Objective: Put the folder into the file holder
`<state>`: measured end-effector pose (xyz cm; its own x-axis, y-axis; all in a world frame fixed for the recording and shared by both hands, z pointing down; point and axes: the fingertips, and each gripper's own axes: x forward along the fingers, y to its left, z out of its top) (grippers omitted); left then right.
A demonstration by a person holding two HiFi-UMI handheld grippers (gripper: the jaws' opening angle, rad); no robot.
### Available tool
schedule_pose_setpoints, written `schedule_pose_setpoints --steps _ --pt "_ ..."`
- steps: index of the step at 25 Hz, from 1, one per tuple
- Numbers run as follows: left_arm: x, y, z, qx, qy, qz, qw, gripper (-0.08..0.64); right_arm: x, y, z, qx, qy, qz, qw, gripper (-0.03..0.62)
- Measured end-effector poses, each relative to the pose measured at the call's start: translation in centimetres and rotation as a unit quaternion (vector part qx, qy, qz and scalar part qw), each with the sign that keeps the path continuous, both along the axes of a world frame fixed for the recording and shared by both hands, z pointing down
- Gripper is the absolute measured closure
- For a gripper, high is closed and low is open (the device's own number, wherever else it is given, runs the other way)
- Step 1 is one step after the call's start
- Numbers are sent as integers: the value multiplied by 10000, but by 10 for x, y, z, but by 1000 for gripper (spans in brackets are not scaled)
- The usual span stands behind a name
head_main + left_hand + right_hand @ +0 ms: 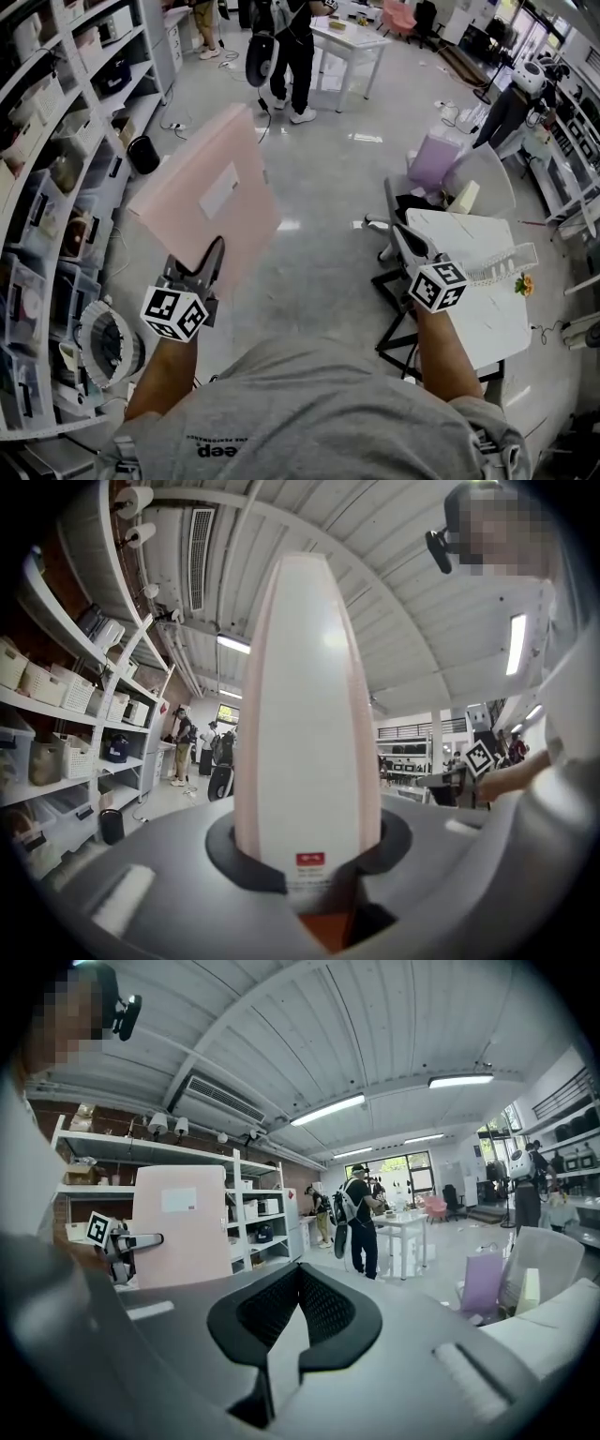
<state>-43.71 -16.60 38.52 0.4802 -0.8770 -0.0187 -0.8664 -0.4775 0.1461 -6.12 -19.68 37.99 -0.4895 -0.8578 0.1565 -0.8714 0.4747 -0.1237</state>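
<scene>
Pink folder (208,197) clamped in left gripper (208,258), rising toward 12 o'clock from the jaws, right gripper (409,242) at its 3 o'clock, jaws together, empty

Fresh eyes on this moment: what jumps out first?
The big pink folder stands out most, clamped upright in the left gripper at centre-left of the head view, above the floor. At the right, the right gripper is shut on nothing, near a white table carrying a white file holder. Packed shelves line the left edge.
</scene>
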Motion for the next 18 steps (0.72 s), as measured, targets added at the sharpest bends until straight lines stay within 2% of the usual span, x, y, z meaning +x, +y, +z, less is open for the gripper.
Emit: schedule_pose_setpoints --steps 5,14,18 --pt "18 -24 5 -103 -45 -197 9997 371 11 -42 7 -54 -50 -305 9995 588" --pt "85 -93 -4 -127 -55 -837 9964 371 68 -156 15 -26 -265 -1038 9942 588" --pt "114 -128 -14 -122 -19 -1010 9948 371 98 -207 14 -20 -343 -1163 9926 588"
